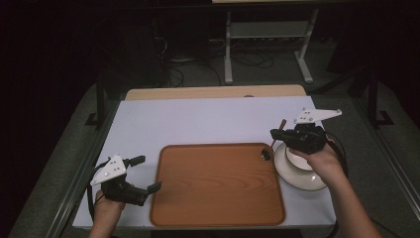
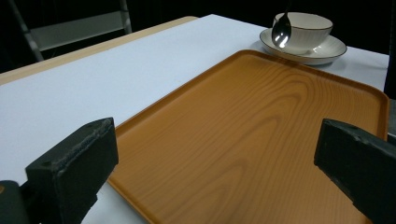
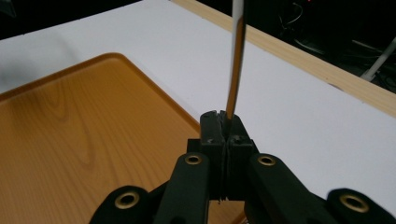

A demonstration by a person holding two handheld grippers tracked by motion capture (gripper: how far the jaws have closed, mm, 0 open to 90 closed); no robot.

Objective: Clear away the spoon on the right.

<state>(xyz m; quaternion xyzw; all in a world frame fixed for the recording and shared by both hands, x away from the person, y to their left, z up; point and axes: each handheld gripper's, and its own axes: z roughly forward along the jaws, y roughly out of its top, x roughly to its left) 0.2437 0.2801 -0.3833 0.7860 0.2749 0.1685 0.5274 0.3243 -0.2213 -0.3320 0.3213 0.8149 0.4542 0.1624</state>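
A brown wood-grain tray (image 1: 218, 183) lies on the white table, with my left gripper (image 1: 146, 173) open just off its left edge and nothing between its jaws. In the left gripper view the two jaws of that gripper (image 2: 215, 163) stand wide apart over the tray (image 2: 261, 140). My right gripper (image 1: 281, 134) is shut on the handle of a metal spoon (image 1: 267, 152), whose bowl hangs over the tray's far right corner. The spoon handle (image 3: 236, 56) rises straight from the shut right gripper (image 3: 223, 128). A white cup (image 2: 306, 25) sits on a saucer (image 2: 327, 49) right of the tray, the spoon bowl (image 2: 281, 32) hanging before it.
The saucer (image 1: 299, 173) lies partly under the person's right hand. A bare wooden strip (image 1: 213, 92) runs along the table's far edge. Beyond it, a metal frame (image 1: 267, 34) and cables stand on the dark floor.
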